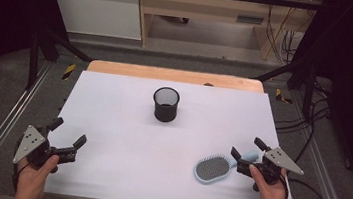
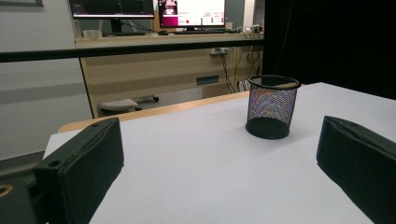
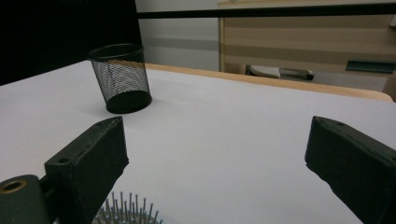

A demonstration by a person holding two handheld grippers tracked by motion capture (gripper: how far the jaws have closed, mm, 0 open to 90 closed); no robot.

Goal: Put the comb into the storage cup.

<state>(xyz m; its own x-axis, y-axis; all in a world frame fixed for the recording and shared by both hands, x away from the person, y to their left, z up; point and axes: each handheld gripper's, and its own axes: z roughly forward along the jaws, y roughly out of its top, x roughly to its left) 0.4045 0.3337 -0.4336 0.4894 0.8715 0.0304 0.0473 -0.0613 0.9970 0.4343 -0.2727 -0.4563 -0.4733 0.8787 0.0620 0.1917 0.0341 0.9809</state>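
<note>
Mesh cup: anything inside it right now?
The mesh cup stands upright on the white table. From the high view its dark bottom looks bare, and nothing sticks out above the rim. The near wall hides part of the floor. The hairbrush lies outside it.

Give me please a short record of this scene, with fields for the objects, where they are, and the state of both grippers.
surface: white table
cup: black mesh cup, upright, centre-far
brush: light blue hairbrush, bristles up, lying near right
left gripper: open, holds nothing, at near-left edge
right gripper: open, jaws either side of brush handle, not closed on it
contact: cup and brush apart
</note>
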